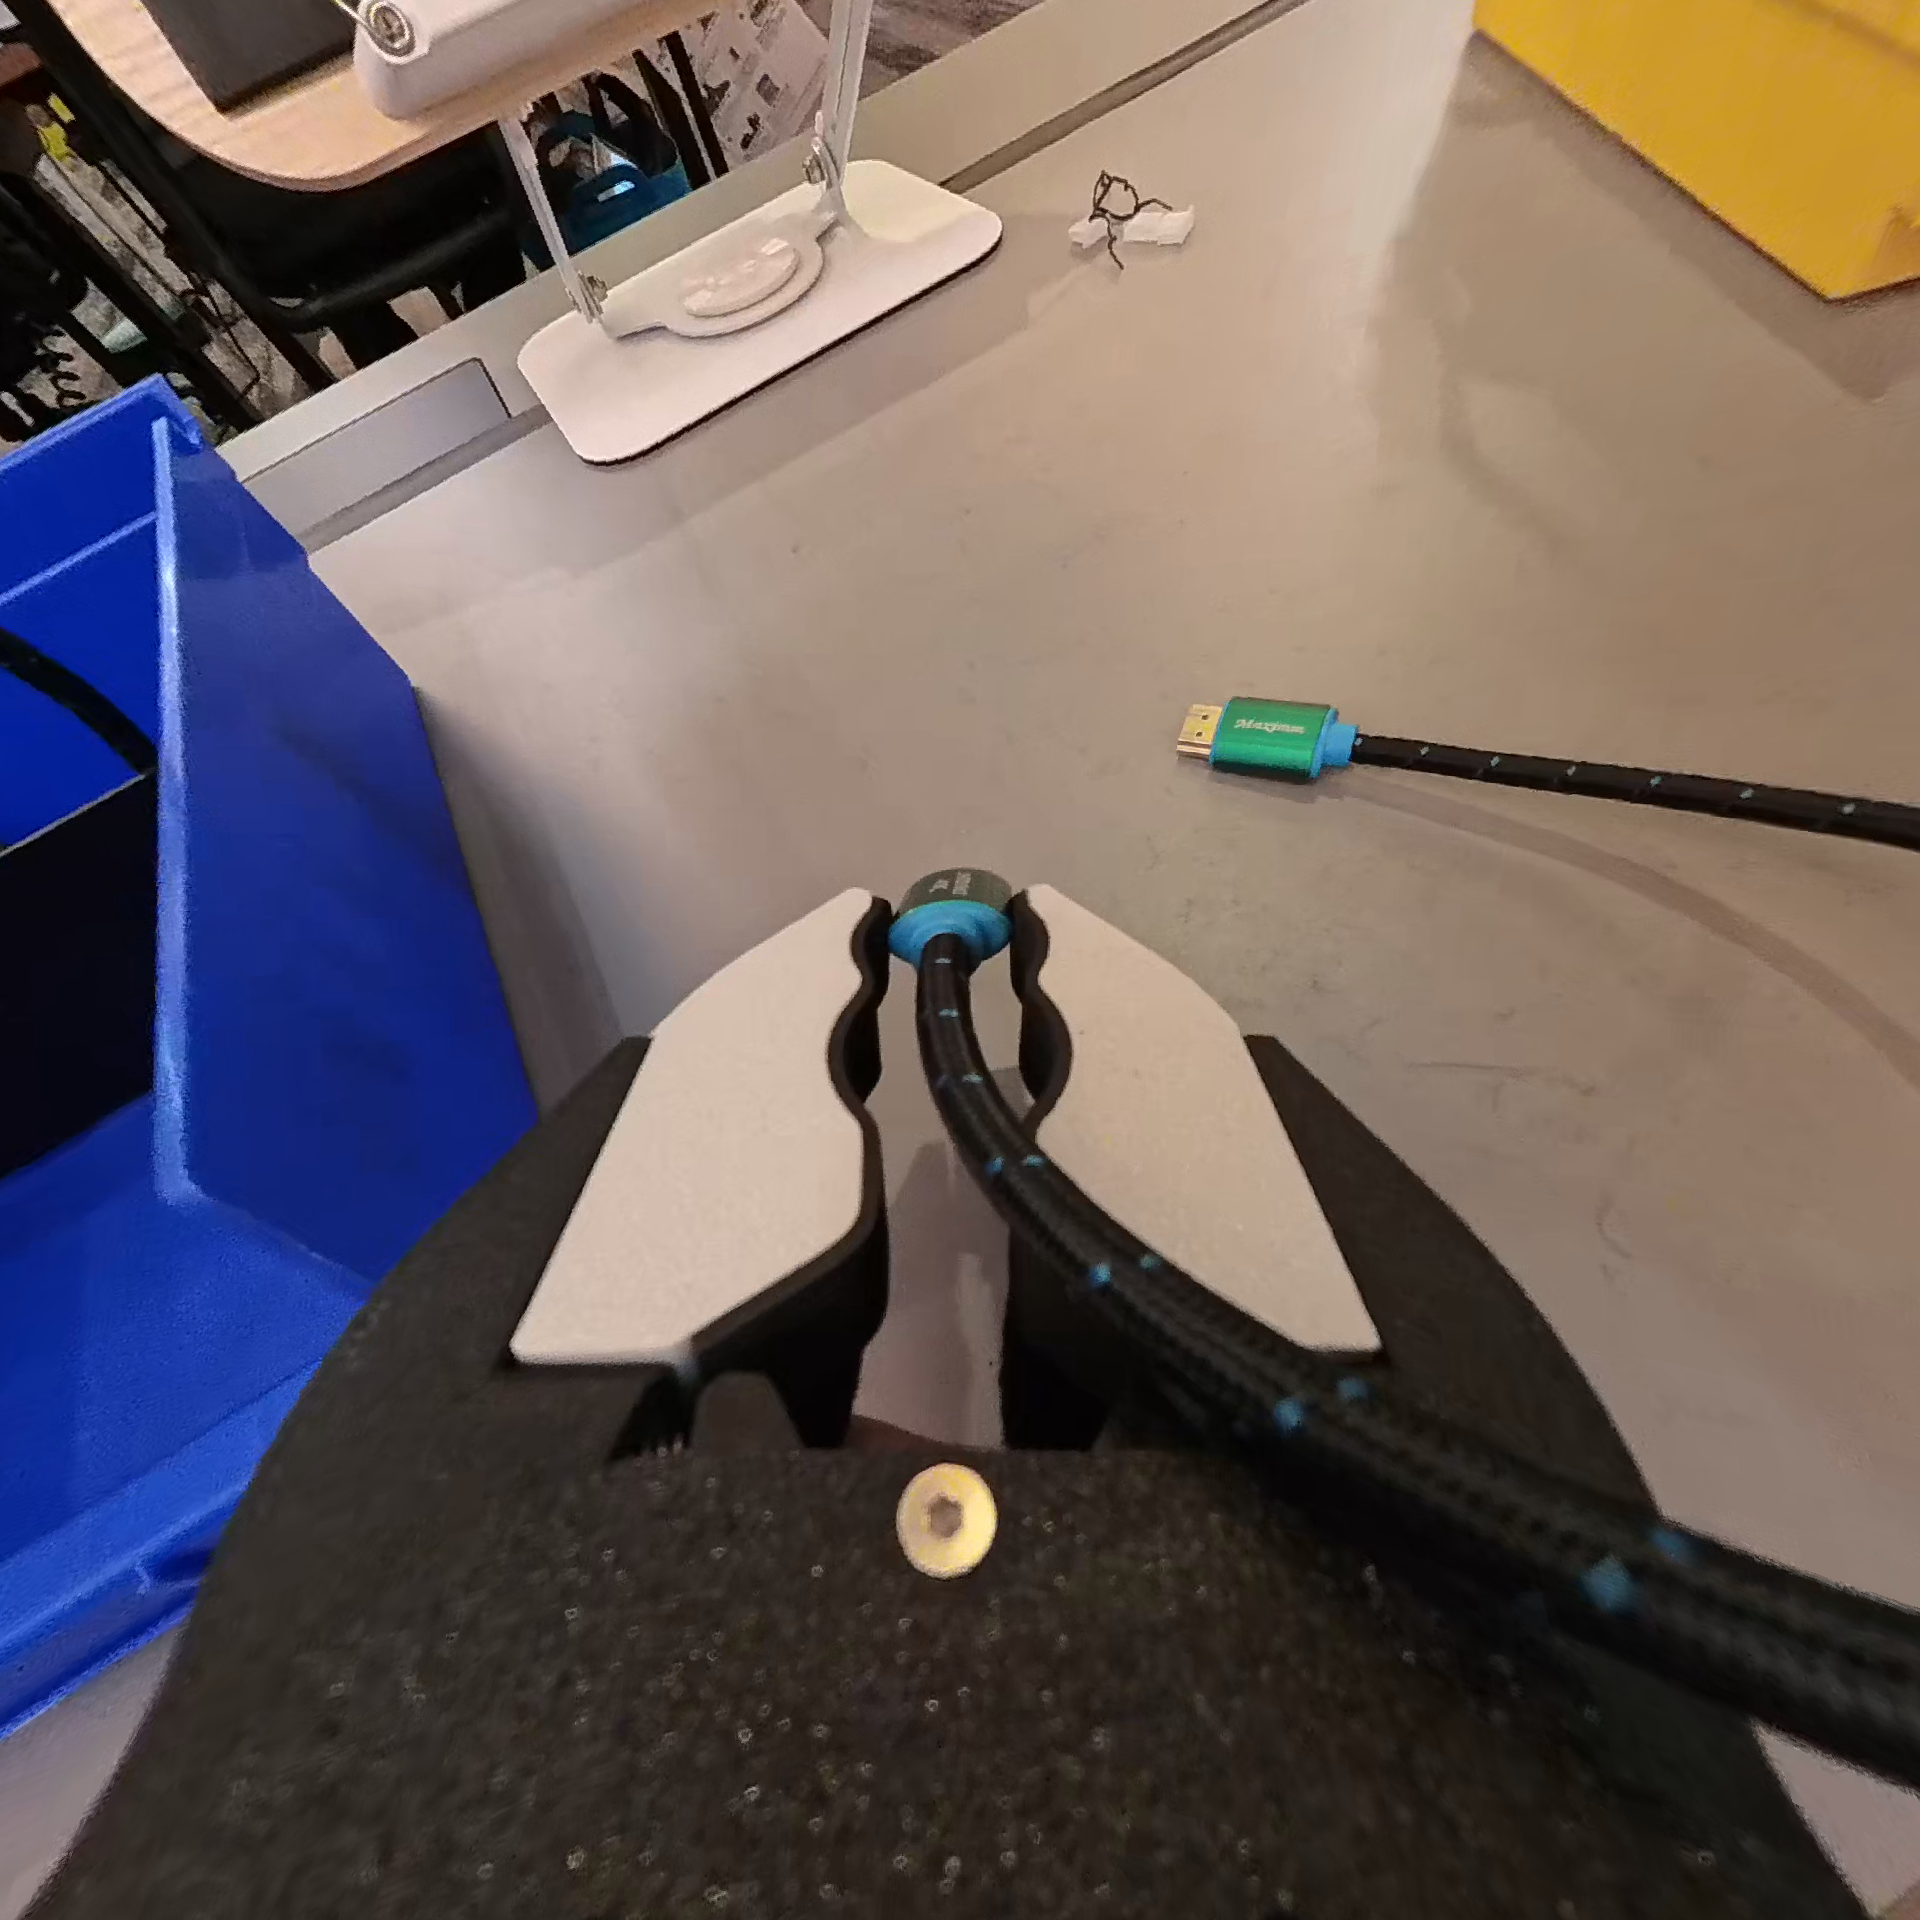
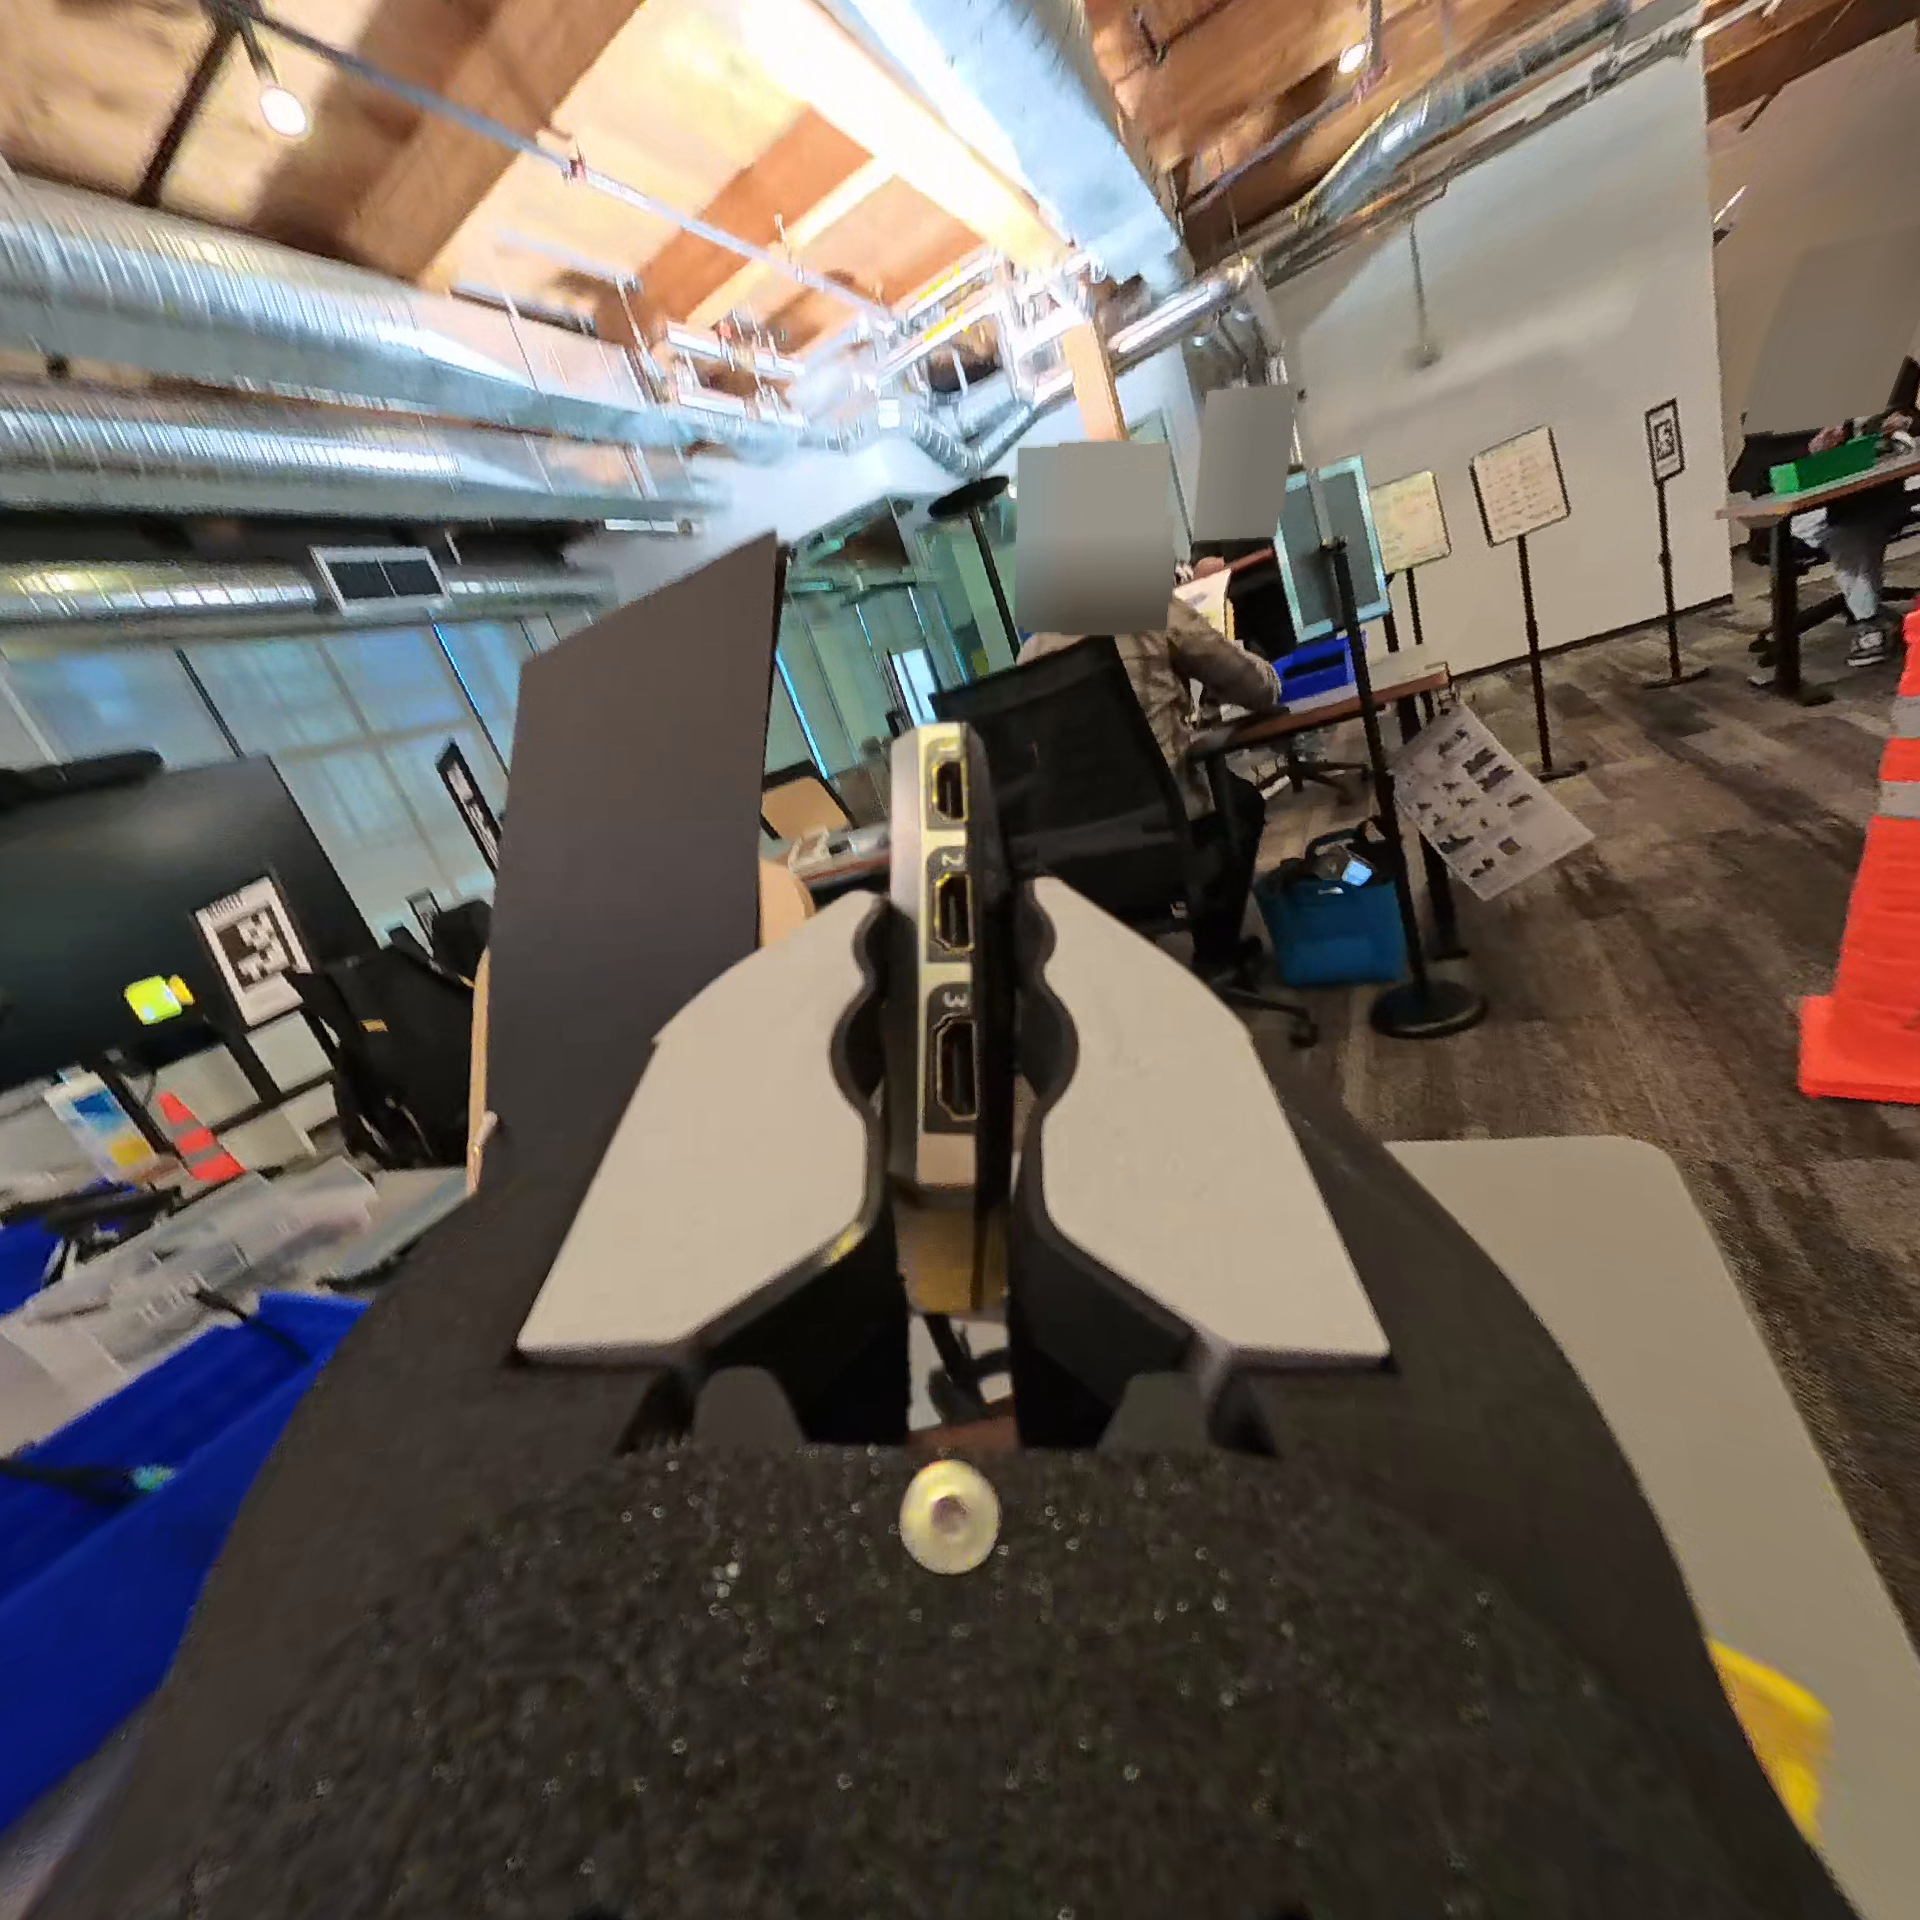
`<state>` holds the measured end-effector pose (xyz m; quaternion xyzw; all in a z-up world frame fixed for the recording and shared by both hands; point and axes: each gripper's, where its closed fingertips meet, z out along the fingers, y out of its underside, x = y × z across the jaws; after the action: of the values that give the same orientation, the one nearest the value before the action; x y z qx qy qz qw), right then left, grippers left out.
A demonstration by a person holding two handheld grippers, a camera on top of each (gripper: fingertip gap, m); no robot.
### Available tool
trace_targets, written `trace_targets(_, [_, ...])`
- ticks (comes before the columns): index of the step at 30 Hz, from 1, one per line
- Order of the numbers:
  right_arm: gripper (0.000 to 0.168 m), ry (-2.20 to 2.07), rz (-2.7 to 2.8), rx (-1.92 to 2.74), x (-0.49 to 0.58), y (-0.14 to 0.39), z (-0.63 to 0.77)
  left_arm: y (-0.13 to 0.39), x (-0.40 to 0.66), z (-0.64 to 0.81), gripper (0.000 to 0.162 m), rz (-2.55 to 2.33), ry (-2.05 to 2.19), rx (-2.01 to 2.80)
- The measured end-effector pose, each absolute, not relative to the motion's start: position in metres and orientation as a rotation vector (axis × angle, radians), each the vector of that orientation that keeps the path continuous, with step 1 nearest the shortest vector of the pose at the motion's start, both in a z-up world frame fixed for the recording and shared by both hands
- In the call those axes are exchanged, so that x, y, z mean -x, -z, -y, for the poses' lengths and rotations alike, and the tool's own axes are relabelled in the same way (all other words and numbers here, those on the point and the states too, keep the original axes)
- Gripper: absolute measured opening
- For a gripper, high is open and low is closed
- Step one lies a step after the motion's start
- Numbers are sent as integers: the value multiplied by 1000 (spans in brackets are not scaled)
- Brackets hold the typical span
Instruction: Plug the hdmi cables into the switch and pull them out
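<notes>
My left gripper [image 1: 948,914] is shut on an HDMI plug [image 1: 951,916] with a green body and blue collar; its black braided cable [image 1: 1039,1174] runs back between the fingers to the lower right. A second HDMI plug [image 1: 1273,738], green with a gold tip, lies loose on the grey table [image 1: 1143,499] to the right, its cable trailing right. My right gripper [image 2: 951,935] is shut on the HDMI switch [image 2: 948,966], a slim silver and black box held upright in the air, with three empty gold ports facing the camera.
A blue bin [image 1: 208,935] stands at the left of the table, with a black cable inside. A white lamp base [image 1: 758,312] sits at the back, a yellow box [image 1: 1714,135] at the back right, and a small white scrap [image 1: 1132,223] between them. People sit at desks behind, and an orange cone [image 2: 1870,883] stands there. The left gripper's tips are roughly 60 centimetres from the right gripper's. About 35 centimetres separates my left fingertips from the small white scrap [image 1: 1132,223].
</notes>
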<state>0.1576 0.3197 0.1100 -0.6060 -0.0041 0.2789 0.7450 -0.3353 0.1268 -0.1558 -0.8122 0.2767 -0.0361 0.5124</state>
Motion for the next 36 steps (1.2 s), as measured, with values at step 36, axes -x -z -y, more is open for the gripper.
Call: trace_targets(36, [22, 199, 298, 2319, -183, 106, -340, 156, 325, -125, 22, -767, 8, 1907])
